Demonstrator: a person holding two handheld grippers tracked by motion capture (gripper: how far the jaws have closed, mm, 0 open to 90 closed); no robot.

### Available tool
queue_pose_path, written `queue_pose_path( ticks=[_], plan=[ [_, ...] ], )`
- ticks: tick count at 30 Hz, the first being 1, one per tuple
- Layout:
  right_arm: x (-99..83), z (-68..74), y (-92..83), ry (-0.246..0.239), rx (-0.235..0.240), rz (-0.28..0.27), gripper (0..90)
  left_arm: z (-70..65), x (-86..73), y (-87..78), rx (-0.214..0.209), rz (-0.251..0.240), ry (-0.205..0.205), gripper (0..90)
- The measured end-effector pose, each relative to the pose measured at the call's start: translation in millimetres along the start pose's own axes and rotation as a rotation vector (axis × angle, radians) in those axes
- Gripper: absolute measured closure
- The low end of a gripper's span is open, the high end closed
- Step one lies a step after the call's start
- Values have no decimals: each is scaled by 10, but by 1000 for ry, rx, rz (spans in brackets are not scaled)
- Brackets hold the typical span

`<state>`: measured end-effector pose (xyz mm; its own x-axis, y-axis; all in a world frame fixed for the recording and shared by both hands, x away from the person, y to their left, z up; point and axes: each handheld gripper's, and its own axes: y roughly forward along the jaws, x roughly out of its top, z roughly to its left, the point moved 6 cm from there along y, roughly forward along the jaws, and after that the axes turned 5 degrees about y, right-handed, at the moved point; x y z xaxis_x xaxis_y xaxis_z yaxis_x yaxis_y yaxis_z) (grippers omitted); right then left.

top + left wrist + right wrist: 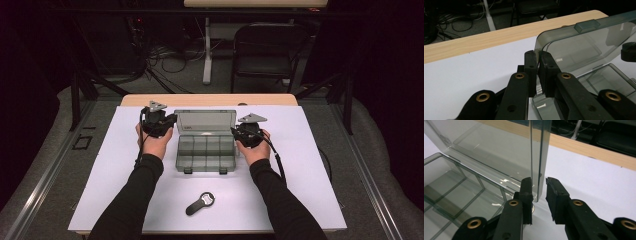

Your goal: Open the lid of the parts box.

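Observation:
A clear grey compartment box lies on the white sheet with its lid standing up at the back. My left gripper is at the lid's left edge. In the left gripper view its jaws are shut on that edge of the lid. My right gripper is at the lid's right edge. In the right gripper view the lid has its edge between the jaws, with a thin gap on the outer pad's side. The compartments look bare.
A black flat tool with a round head lies on the sheet near the front edge. The wooden tabletop shows behind the sheet. A folding chair and a table leg stand beyond the table.

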<state>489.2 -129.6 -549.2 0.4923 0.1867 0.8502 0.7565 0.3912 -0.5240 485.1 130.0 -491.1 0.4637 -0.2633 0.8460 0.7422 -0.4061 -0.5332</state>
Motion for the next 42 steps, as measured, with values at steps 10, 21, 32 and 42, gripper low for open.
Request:
queue_pose_path(
  ticks=[10,21,32,42],
  plan=[
    [-27,-12,57,12,-9,12,828,8,-18,34,-10,9,-6,838],
    [-19,2,80,11,-49,-1,852,6,-19,43,-20,3,-13,818],
    [-21,-5,72,22,-35,3,855,-45,-77,35,-55,20,-4,688],
    [-21,-3,65,18,-32,8,855,-10,-289,20,-86,71,-38,661]
  ],
)
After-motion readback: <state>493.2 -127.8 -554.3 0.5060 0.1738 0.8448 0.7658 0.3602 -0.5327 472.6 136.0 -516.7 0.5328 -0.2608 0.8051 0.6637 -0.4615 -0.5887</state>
